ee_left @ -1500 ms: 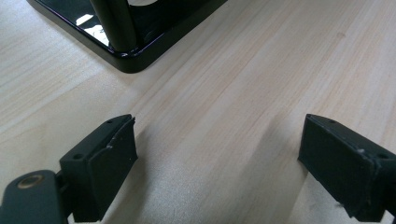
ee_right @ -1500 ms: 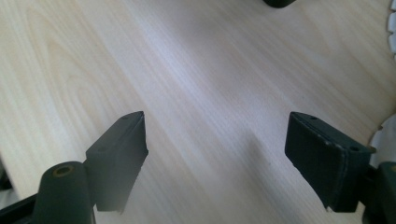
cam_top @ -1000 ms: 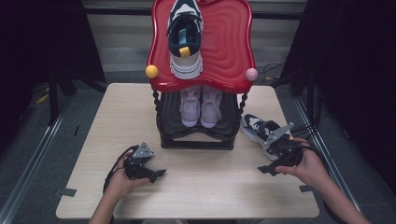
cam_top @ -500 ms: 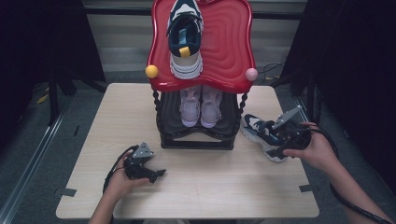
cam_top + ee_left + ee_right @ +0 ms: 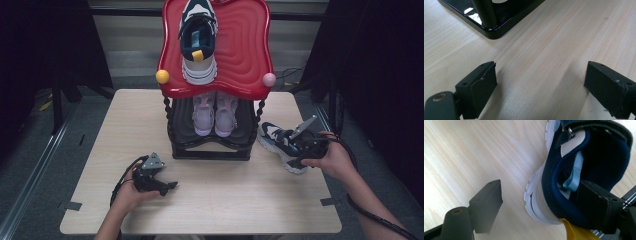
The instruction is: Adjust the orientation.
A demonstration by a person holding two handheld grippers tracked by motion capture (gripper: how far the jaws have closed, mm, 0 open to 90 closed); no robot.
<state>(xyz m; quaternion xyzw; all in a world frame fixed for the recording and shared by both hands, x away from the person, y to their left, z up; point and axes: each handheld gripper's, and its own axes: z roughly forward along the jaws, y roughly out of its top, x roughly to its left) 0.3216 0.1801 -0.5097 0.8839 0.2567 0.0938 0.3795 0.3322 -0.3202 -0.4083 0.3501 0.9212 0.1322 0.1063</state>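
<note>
A navy and white shoe point(image 5: 272, 136) lies on the wooden table point(image 5: 230, 200) to the right of the rack. My right gripper point(image 5: 292, 149) is at its heel, open. In the right gripper view point(image 5: 539, 190) the shoe's heel wall point(image 5: 599, 152) sits between the jaws: one jaw is inside the collar, and the other is over bare table, clear of the white sole. A matching shoe point(image 5: 198, 42) rests on the rack's red top point(image 5: 240, 50). My left gripper point(image 5: 167, 186) rests open on the table at the front left, with only wood between its jaws point(image 5: 541, 67).
A pair of pale lilac shoes point(image 5: 215, 112) stands on the rack's lower black shelf. The rack's black base point(image 5: 491, 30) is just ahead of the left gripper. Cables trail from both grippers. Dark floor surrounds the table.
My right gripper has moved away from the front of the table up to the shoe's heel and turned, so its jaws now straddle the heel wall. The left gripper has not moved.
</note>
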